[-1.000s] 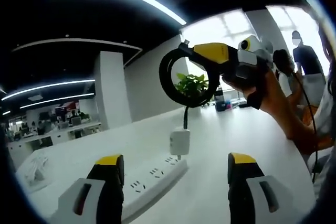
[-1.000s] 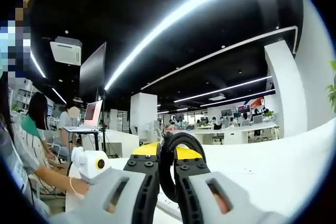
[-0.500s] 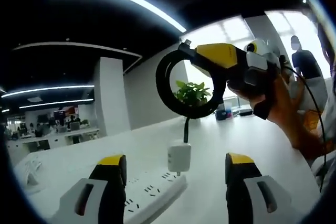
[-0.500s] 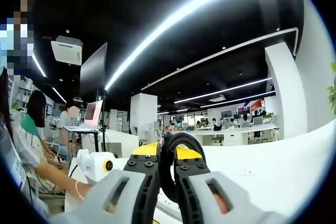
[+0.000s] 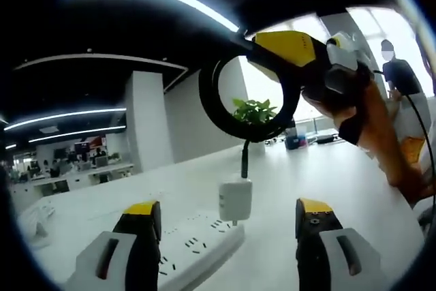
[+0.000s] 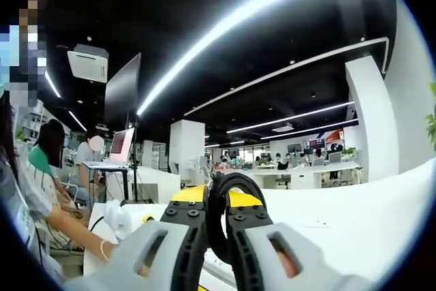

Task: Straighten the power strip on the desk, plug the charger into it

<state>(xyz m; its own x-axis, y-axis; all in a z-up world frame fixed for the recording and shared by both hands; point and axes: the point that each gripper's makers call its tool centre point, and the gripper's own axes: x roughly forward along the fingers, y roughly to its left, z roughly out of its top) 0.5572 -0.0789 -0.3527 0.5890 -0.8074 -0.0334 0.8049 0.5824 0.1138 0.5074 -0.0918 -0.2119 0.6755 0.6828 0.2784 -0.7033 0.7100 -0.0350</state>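
Note:
A white power strip (image 5: 197, 244) lies slantwise on the white desk (image 5: 354, 175), between my left gripper's (image 5: 228, 209) open jaws. The white charger (image 5: 235, 200) dangles by its black cable (image 5: 225, 117), prongs down, just above the strip's far end. The cable is coiled in a loop and my right gripper (image 5: 253, 40), yellow-tipped and held in a hand, is shut on it above the charger. In the right gripper view the jaws of my right gripper (image 6: 216, 217) pinch the cable loop (image 6: 231, 183). The left gripper (image 6: 128, 217) sits low at the left there.
A potted plant (image 5: 255, 110) stands at the desk's far edge. A white object (image 5: 33, 228) lies on the desk at the left. People stand by the window (image 5: 398, 80) and sit at a laptop (image 6: 121, 146). A dark monitor (image 6: 122, 92) rises at the left.
My right gripper has risen and come closer in the left gripper view, lifting the cable loop. The charger still hangs over the strip. The left gripper sits lower in the right gripper view.

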